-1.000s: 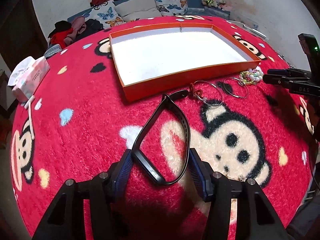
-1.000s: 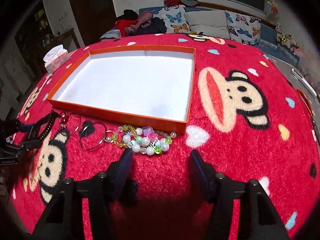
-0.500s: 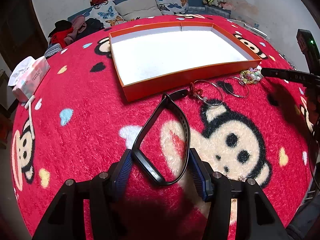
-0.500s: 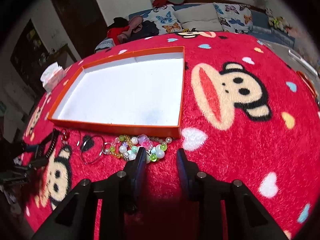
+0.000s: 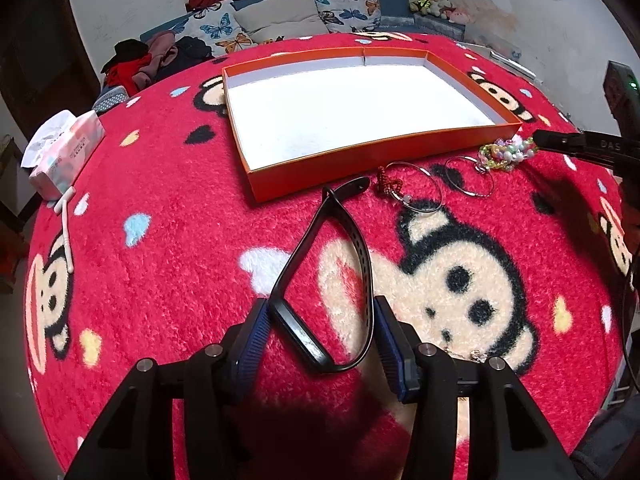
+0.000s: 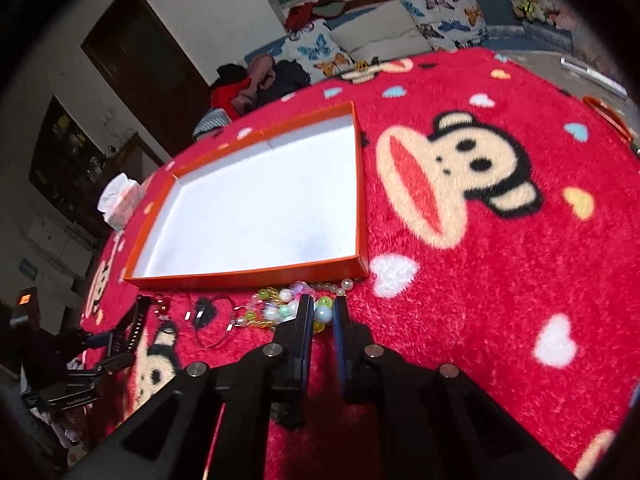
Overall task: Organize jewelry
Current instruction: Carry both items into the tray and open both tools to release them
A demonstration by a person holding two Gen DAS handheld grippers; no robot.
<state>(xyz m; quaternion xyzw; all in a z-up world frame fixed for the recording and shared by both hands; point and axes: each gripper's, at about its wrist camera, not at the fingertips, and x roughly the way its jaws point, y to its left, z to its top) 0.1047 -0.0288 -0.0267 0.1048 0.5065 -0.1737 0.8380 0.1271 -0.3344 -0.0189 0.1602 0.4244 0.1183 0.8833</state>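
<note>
Closing both: right gripper (image 6: 322, 314) pinching bead bracelet (image 6: 280, 312), left gripper (image 5: 320, 336) squeezing black band (image 5: 320, 272). Next: lift into far orange box (image 5: 400, 152).

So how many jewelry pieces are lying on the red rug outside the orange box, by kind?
Black strap band: 1
Thin metal bangles: 2
Colourful bead bracelet: 1
Total: 4

Two close downward views, shared orange tray (image 5: 360, 156)
</note>
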